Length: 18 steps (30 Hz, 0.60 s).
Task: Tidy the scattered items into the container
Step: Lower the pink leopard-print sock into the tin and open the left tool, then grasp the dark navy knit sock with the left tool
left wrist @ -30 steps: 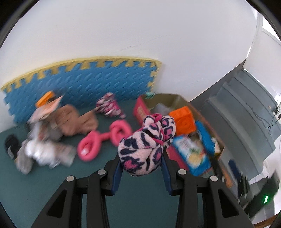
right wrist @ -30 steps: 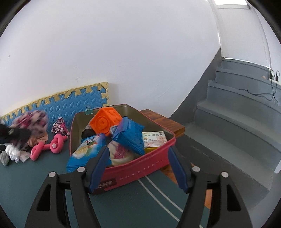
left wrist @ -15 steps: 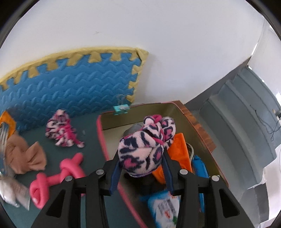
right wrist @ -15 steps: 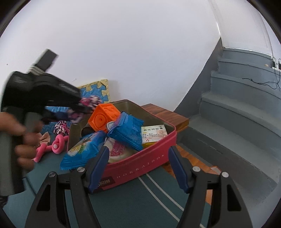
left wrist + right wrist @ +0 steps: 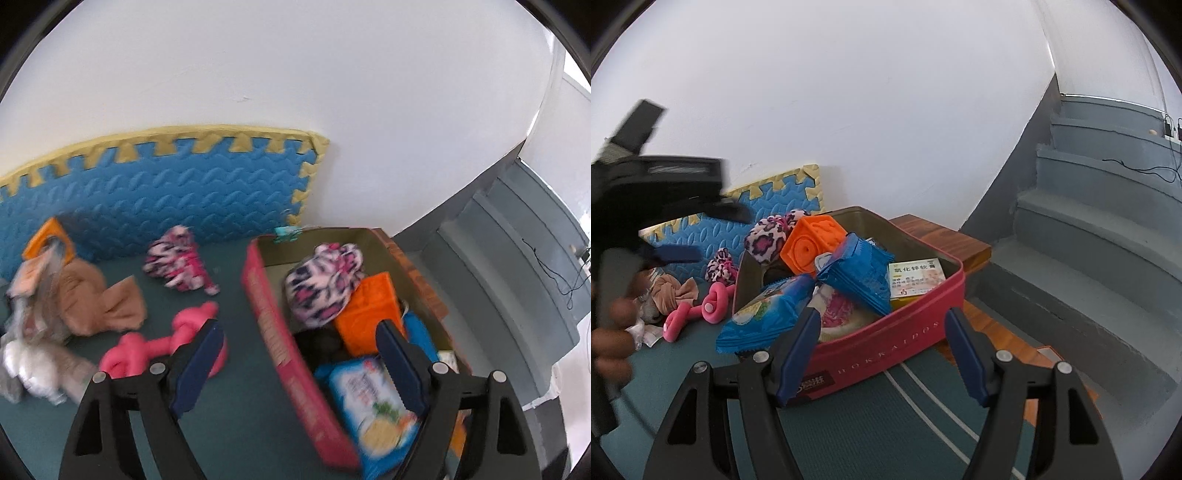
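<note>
A pink-and-black leopard plush roll (image 5: 323, 284) lies in the far end of the red box (image 5: 273, 325), against the orange cube (image 5: 373, 314); the same plush roll (image 5: 766, 238) shows in the right wrist view. My left gripper (image 5: 299, 354) is open and empty, its jaws apart above the box's left wall. My right gripper (image 5: 882, 347) is open too, in front of the red box (image 5: 886, 354). On the green mat to the left lie a second leopard roll (image 5: 177, 264), a pink dumbbell (image 5: 162, 343), a tan bow (image 5: 96, 299) and crumpled wrappers (image 5: 33, 365).
The box also holds a blue snack bag (image 5: 764, 314), a blue packet (image 5: 860, 273) and a small white-and-yellow carton (image 5: 916, 277). A blue foam tile (image 5: 159, 206) leans on the white wall. Grey stairs (image 5: 1089, 229) rise at the right. A hand (image 5: 613, 332) holds the left gripper.
My left gripper opened and let go of the leopard plush roll, which now rests in the box. The left gripper has pulled back and swung left. The right gripper has hardly moved.
</note>
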Each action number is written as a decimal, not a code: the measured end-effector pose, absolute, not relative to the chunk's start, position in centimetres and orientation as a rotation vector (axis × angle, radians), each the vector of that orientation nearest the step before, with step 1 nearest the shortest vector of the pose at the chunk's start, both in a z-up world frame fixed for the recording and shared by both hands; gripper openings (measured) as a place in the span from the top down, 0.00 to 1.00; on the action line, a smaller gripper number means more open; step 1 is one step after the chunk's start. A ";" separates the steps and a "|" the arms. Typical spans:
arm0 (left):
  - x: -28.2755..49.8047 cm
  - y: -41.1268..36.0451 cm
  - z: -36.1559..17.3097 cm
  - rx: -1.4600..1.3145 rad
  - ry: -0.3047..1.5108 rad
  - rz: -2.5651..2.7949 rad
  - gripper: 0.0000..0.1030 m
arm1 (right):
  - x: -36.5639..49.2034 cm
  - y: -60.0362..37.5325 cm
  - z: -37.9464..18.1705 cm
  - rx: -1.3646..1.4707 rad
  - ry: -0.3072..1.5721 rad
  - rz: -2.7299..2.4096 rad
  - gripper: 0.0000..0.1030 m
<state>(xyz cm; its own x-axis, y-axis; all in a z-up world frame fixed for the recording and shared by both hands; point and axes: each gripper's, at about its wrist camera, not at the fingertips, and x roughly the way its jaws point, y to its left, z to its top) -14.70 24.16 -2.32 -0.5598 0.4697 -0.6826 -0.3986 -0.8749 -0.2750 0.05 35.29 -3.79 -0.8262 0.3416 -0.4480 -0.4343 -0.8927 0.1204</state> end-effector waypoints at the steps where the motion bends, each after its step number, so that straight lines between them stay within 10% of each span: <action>1: -14.3 23.2 -2.3 -1.086 -0.105 2.430 0.16 | 0.1 35.3 -3.8 -0.591 0.304 2.645 0.29; 18: -12.8 3.2 -5.1 -1.200 -0.249 2.827 0.16 | -0.1 34.7 -3.6 -0.577 0.238 2.597 0.28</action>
